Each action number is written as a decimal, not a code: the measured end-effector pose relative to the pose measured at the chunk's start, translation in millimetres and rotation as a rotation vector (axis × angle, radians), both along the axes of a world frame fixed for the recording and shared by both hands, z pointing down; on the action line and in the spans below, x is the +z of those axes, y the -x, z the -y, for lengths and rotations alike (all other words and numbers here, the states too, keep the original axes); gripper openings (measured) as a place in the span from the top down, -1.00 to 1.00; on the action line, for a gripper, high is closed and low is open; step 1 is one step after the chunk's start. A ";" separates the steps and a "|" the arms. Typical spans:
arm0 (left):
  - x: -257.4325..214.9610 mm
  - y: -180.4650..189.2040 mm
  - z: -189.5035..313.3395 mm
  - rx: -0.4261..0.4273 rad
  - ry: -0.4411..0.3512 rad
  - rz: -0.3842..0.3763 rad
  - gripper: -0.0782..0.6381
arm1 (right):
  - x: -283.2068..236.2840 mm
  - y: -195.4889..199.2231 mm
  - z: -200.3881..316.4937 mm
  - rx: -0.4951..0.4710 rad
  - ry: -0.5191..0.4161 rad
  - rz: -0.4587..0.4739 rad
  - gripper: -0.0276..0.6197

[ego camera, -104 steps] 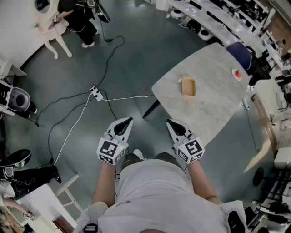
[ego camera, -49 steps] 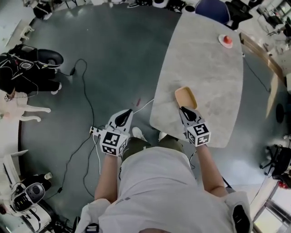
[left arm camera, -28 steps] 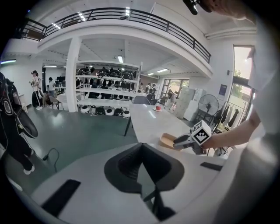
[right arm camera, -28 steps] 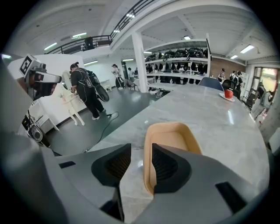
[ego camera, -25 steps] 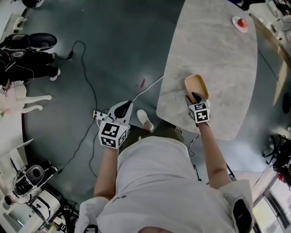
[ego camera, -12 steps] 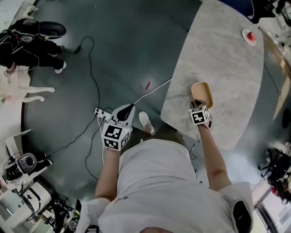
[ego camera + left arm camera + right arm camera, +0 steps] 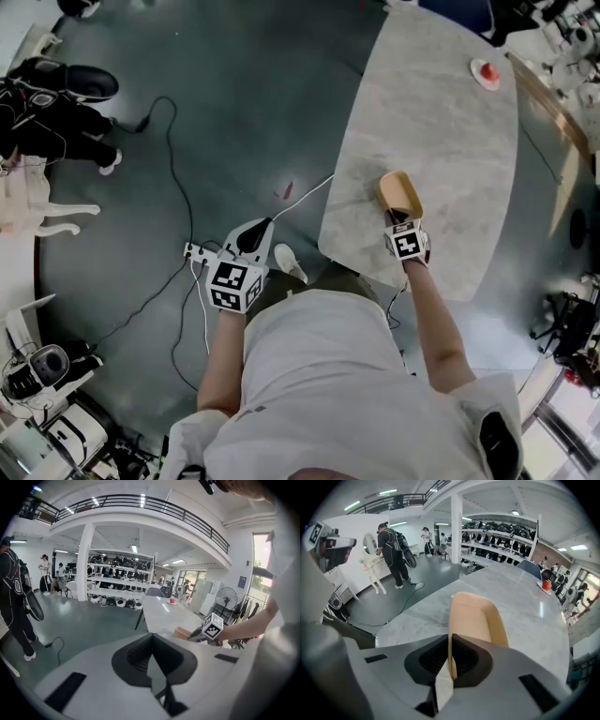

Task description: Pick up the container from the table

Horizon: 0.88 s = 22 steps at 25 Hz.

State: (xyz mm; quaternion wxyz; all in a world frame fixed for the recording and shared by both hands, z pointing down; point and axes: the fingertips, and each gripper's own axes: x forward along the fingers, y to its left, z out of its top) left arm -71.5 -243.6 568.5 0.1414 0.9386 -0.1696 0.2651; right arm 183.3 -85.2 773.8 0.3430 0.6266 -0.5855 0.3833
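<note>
The container (image 7: 398,192) is a shallow tan tray lying near the front edge of the marble table (image 7: 441,122). My right gripper (image 7: 397,217) points steeply down at the tray's near end. In the right gripper view its jaws are closing with the container's (image 7: 476,618) thin near wall between them, and the pads of the right gripper (image 7: 450,658) press on it. My left gripper (image 7: 253,230) hangs over the floor to the left of the table, shut and with nothing in it. In the left gripper view the left gripper (image 7: 152,653) faces the container (image 7: 182,632).
A small white dish with a red thing (image 7: 485,72) sits at the table's far end. Cables (image 7: 178,187) and a power strip (image 7: 197,253) lie on the grey floor to the left. A person in black (image 7: 396,550) stands far off. Shelves line the back wall.
My right gripper has come down onto the near end of the container and its jaws have closed on the wall. The left gripper has stayed over the floor.
</note>
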 end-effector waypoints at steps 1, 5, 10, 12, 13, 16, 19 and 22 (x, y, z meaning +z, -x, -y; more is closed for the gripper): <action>-0.7 -4.7 0.0 0.012 -0.004 -0.007 0.78 | -6.0 -3.1 -1.0 0.017 -0.016 0.000 0.82; -5.7 -21.7 1.9 0.056 -0.011 -0.040 0.78 | -35.0 -12.5 -3.3 0.073 -0.081 -0.014 0.82; -14.1 -44.5 4.3 0.121 -0.020 -0.084 0.78 | -80.3 -15.6 -4.1 0.125 -0.171 -0.040 0.82; -19.7 -61.2 3.5 0.156 -0.027 -0.108 0.78 | -101.0 -20.5 -7.6 0.147 -0.210 -0.061 0.82; -23.4 -70.8 2.3 0.176 -0.030 -0.120 0.78 | -111.2 -23.7 -10.4 0.158 -0.228 -0.071 0.82; -35.1 -93.1 -6.5 0.225 -0.035 -0.147 0.78 | -141.6 -25.5 -19.5 0.175 -0.280 -0.083 0.82; -44.4 -107.5 -16.0 0.271 -0.043 -0.166 0.78 | -170.8 -20.7 -24.0 0.173 -0.341 -0.094 0.82; -53.9 -119.8 -24.4 0.314 -0.064 -0.179 0.78 | -200.1 -16.6 -27.7 0.165 -0.403 -0.121 0.82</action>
